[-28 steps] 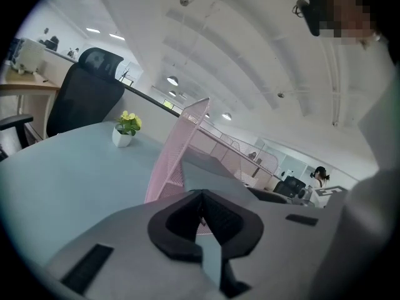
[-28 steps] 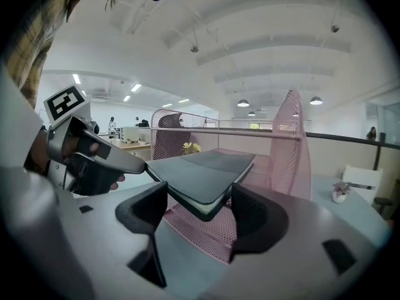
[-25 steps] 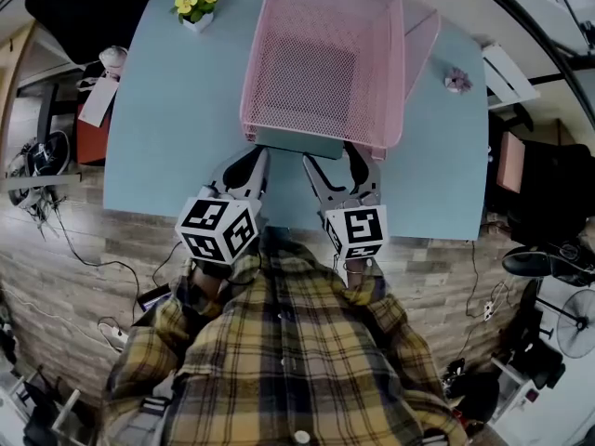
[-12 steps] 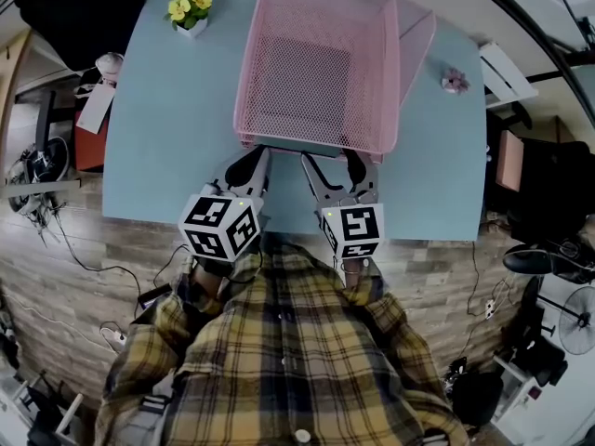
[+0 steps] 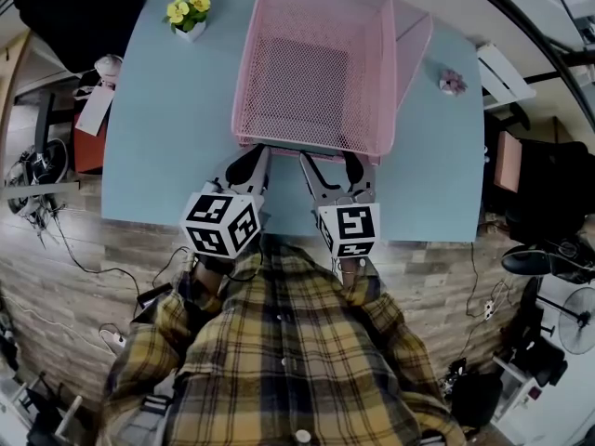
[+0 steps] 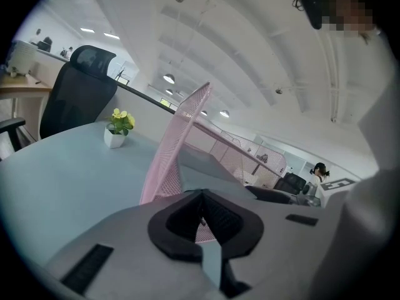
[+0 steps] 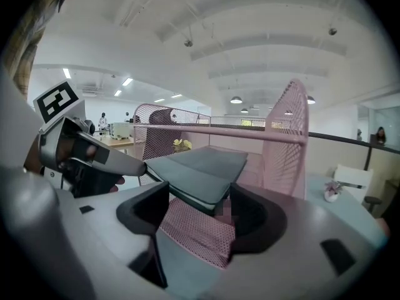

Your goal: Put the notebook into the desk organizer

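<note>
Lying mostly inside the pink mesh organizer [image 5: 383, 82], the grey notebook [image 7: 201, 166] had its near end between the right gripper's [image 7: 197, 212] parted jaws. The left gripper [image 6: 201, 206], jaws together, sat at its corner. Both worked over a pale blue counter [image 5: 172, 133] with potted flowers [image 5: 189, 12], above a wood-plank floor [image 5: 56, 277].

Straight ahead, blocked by the near wall of the pink wire-mesh organizer [image 5: 251, 82]. Open pale blue worktop [image 5: 177, 128] to its left, up to the small potted yellow flowers [image 5: 189, 11].

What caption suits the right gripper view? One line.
Grey notebook resting in the pink mesh organizer, its near corner between the right gripper's open jaws.
</note>
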